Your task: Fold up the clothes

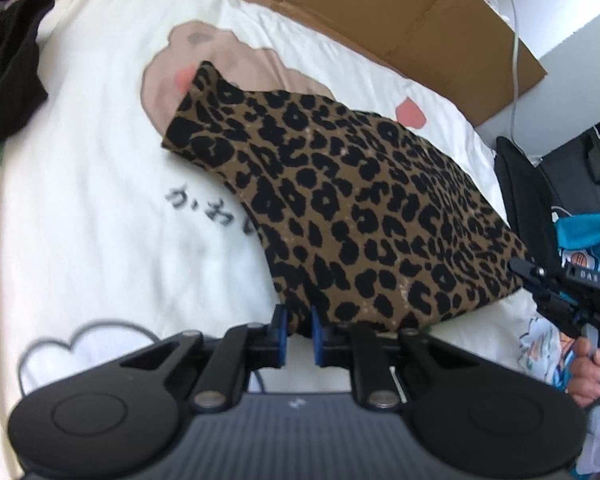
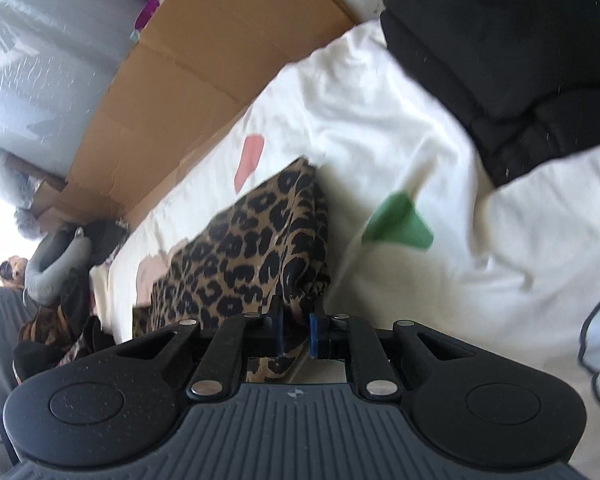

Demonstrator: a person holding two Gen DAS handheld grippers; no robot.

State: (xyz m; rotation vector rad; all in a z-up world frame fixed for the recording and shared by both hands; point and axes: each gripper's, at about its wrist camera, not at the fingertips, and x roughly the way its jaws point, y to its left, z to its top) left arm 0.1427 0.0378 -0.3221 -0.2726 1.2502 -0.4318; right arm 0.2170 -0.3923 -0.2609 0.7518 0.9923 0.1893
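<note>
Leopard-print garment [image 1: 364, 208], tan with black spots, is lying partly raised over the white printed bedspread [image 1: 80, 184], its near edge bunching up toward the bed's near side.

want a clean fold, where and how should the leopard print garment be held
Grip it by the near hem corners, coming in from the near edge of the bed. The leopard print garment lies spread away from both grippers, its near edge bunched in the left gripper and right gripper, so lifting there carries the whole panel over.
</note>
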